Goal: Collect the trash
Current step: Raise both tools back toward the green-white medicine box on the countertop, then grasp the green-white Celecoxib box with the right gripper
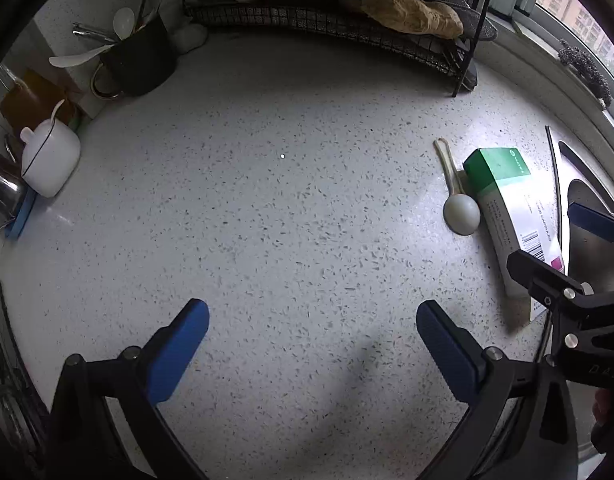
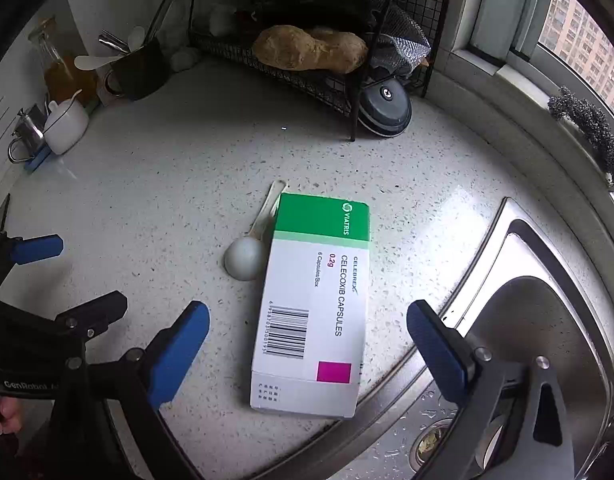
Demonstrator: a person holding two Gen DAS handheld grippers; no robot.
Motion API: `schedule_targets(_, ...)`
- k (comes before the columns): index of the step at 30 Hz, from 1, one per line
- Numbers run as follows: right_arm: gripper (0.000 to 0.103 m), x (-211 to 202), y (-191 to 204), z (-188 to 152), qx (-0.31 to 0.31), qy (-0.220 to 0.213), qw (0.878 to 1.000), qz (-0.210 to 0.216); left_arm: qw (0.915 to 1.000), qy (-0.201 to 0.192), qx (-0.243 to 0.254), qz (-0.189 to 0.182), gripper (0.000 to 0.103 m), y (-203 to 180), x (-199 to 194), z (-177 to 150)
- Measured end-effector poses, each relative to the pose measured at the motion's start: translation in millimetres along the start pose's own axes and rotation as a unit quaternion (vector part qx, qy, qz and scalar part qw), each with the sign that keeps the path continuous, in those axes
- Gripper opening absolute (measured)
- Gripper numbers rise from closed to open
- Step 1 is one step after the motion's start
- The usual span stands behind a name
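The medicine box (image 2: pixel 315 304) lies flat on the speckled counter (image 2: pixel 187 184), right beside the sink (image 2: pixel 539 280), with a small white spoon (image 2: pixel 245 258) touching its side. The right gripper (image 2: pixel 307 344) hangs just above the box with its jaws spread wide and nothing in them. The left gripper (image 1: pixel 313 340) waits over bare counter, jaws spread and holding nothing too. This looks like the reaching step. Next, the right jaws should go down around the box and squeeze its long sides.

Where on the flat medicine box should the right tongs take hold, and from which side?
Grip the medicine box across its narrow width, mid-length, from above. It lies flat between the open right tongs; the plastic spoon touches its left edge further up, so stay nearer the barcode.
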State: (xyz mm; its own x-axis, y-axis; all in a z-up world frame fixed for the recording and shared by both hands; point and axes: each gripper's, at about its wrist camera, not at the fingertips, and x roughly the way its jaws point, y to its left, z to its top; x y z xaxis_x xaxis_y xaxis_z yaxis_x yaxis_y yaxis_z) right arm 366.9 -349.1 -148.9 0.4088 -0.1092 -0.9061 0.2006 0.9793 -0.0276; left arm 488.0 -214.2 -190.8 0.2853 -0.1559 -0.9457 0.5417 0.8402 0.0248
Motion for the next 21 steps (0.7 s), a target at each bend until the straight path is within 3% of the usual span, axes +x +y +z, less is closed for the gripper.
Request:
schedule_targets(7, 0.098, 18.8, -4.6, -0.3, 0.005, 0.030, 0.999, 0.016, 1.0000, 0.008, 0.003, 0.002, 0.103, -2.9, 12.7, 5.5)
schedule_targets(13, 0.082, 20.0, -1.7, -1.1, -0.008, 0.033, 0.999, 0.017, 0.9999, 0.016, -0.002, -0.001, 0.103, -4.0, 16.9, 4.5)
schedule_targets(14, 0.071, 18.3, -0.9, -2.0, -0.012, 0.030, 0.999, 0.009, 0.9999, 0.017, -0.002, 0.000, 0.103, -4.6, 16.1, 2.6)
schedule_targets(16, 0.059, 13.0, -1.1, -4.3, -0.016, 0.025, 1.000, 0.006, 0.9999, 0.016, 0.000, 0.002, 0.103, -5.9, 12.8, 1.4)
schedule_targets(21, 0.058, 0.7, -10.2, -16.5, -0.004, 0.021, 1.000, 0.014, 0.9998, 0.006, 0.017, -0.004, 0.103, -19.6, -3.1, -0.2)
